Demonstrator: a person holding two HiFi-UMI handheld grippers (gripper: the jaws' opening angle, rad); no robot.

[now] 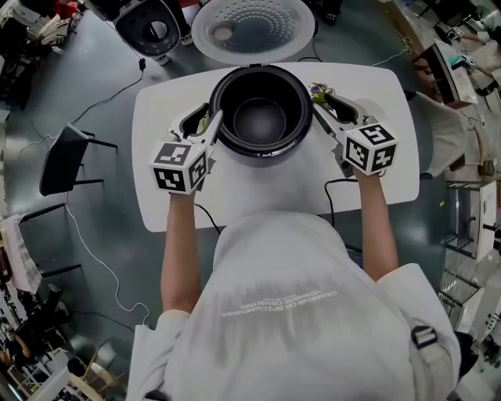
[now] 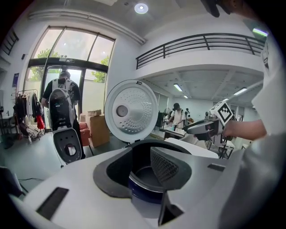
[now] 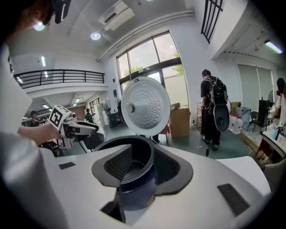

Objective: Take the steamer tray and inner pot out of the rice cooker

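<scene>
The rice cooker stands on the white table [image 1: 258, 196] with its round white lid [image 1: 252, 27] swung up at the back. Its black inner pot [image 1: 261, 113] sits open and looks empty. No steamer tray shows in any view. My left gripper [image 1: 210, 125] is at the pot's left rim. In the left gripper view [image 2: 140, 172] one pad [image 2: 165, 165] hangs inside the pot and the other outside, apart from the wall. My right gripper [image 1: 321, 110] straddles the right rim the same way [image 3: 140, 167], one textured pad [image 3: 118, 165] inside, jaws open.
A black and white appliance [image 1: 149, 23] and a dark chair [image 1: 66, 157] stand on the floor left of the table, with cables trailing around them. A person with a backpack [image 3: 214, 107] stands near the glass doors. Cardboard boxes [image 2: 96, 129] sit behind the lid.
</scene>
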